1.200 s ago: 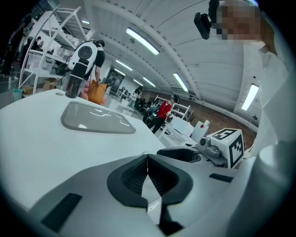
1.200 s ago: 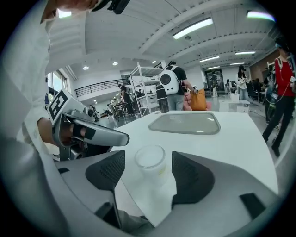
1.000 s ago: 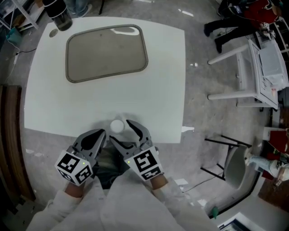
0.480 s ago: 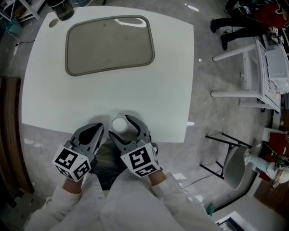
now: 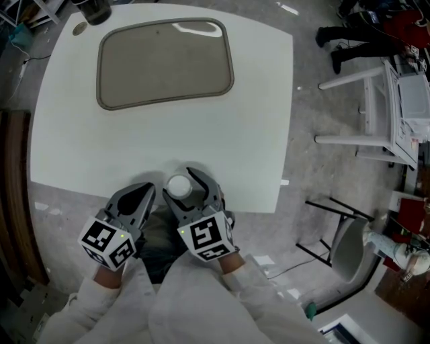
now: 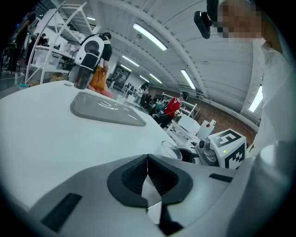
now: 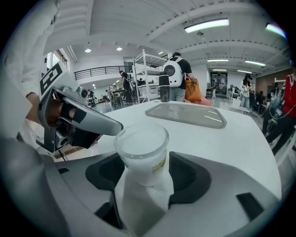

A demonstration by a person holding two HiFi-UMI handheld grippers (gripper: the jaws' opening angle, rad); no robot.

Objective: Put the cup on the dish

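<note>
A small white cup point(image 5: 179, 186) sits between the jaws of my right gripper point(image 5: 183, 183), just over the near edge of the white table point(image 5: 255, 134). In the right gripper view the cup point(image 7: 142, 150) stands upright, pinched at its sides by my right gripper point(image 7: 142, 163). The dish point(image 5: 164, 64), a grey rounded-rectangle tray, lies at the far side of the table, well ahead of both grippers; it also shows as the dish point(image 7: 186, 114) and the dish point(image 6: 107, 109). My left gripper point(image 5: 149, 193) hovers to the left of the cup, jaws shut on nothing, as the left gripper point(image 6: 148, 159).
A dark cylindrical appliance point(image 5: 91, 10) stands at the table's far left corner, beside the dish. A white frame rack point(image 5: 376, 101) and a dark chair point(image 5: 336, 235) stand on the floor to the right. The table's near edge lies right under the grippers.
Both grippers and the cup keep nearly the same place at the near table edge. The head view has shifted slightly, so the table and dish appear a little higher.
</note>
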